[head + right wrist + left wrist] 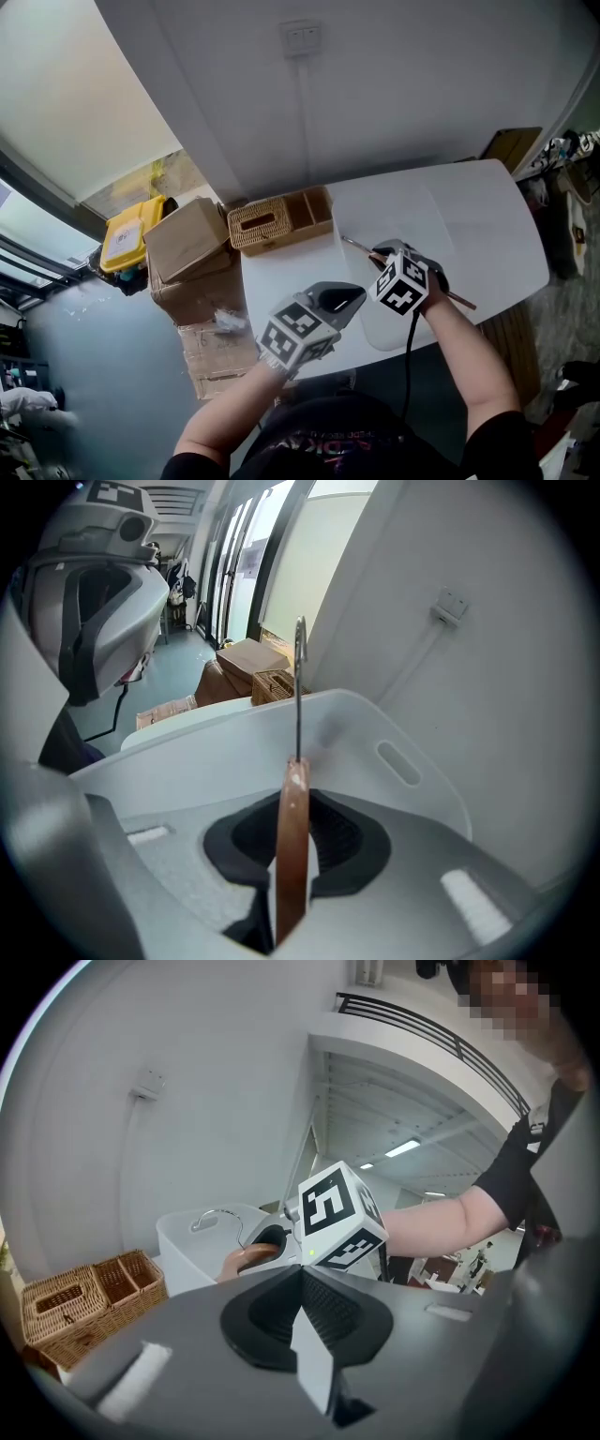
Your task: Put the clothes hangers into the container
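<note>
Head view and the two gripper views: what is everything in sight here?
table: one, white, against the wall
container: one, white plastic, on the table
clothes hanger: one, brown wood with a metal hook, over the container
wicker basket: one, tan, with compartments, left of the container
cardboard boxes: several, brown, stacked left of the table
yellow box: one, beyond the cardboard boxes
wall socket: one, white, above the table
left gripper: one, grey, shut and empty, beside the container
right gripper: one, grey, shut on the clothes hanger

On the table [281, 277], wicker basket [278, 222] sits left of container [469, 225].
</note>
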The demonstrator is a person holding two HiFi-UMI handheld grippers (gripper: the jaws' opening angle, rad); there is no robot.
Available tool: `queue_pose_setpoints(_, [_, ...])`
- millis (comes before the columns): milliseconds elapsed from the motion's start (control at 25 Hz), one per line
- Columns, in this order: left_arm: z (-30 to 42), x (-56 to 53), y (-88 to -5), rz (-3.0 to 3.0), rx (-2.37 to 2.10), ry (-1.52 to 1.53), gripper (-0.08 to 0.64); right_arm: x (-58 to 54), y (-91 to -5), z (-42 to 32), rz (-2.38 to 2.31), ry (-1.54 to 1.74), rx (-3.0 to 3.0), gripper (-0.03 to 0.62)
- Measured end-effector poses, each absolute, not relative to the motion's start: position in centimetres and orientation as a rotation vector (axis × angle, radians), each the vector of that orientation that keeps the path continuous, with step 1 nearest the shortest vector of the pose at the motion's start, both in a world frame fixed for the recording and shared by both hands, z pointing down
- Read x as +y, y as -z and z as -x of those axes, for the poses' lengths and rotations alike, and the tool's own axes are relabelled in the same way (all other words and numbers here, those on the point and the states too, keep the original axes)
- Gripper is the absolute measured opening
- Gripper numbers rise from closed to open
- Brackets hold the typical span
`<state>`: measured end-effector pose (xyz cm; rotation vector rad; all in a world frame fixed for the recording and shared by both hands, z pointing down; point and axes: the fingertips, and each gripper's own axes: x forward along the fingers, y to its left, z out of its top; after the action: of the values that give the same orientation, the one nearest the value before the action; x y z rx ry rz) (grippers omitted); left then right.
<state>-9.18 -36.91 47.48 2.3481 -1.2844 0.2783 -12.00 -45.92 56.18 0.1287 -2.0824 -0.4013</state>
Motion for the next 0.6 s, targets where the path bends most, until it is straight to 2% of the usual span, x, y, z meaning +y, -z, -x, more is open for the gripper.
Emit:
queue_pose_setpoints(200, [9.6,-36.7,-47.5,-2.355,-1.288,-0.274,0.006,-45.6,-56.5,12.1,-0.125,0.435,-2.064,0.06])
queue_pose_setpoints(320, [9.5,-36.5,-47.5,-2.362,-1.28,-0.274,0.006,-45.3,-56.8,12.0,-0.112,0.444,-2.047,0.1])
queue_pose_setpoints(600, [9.2,-35.2,-47.4,-2.371,-1.25,-0.283,0.006,-43.9,-57.6,10.8,-0.092,0.497,-1.98,0.121])
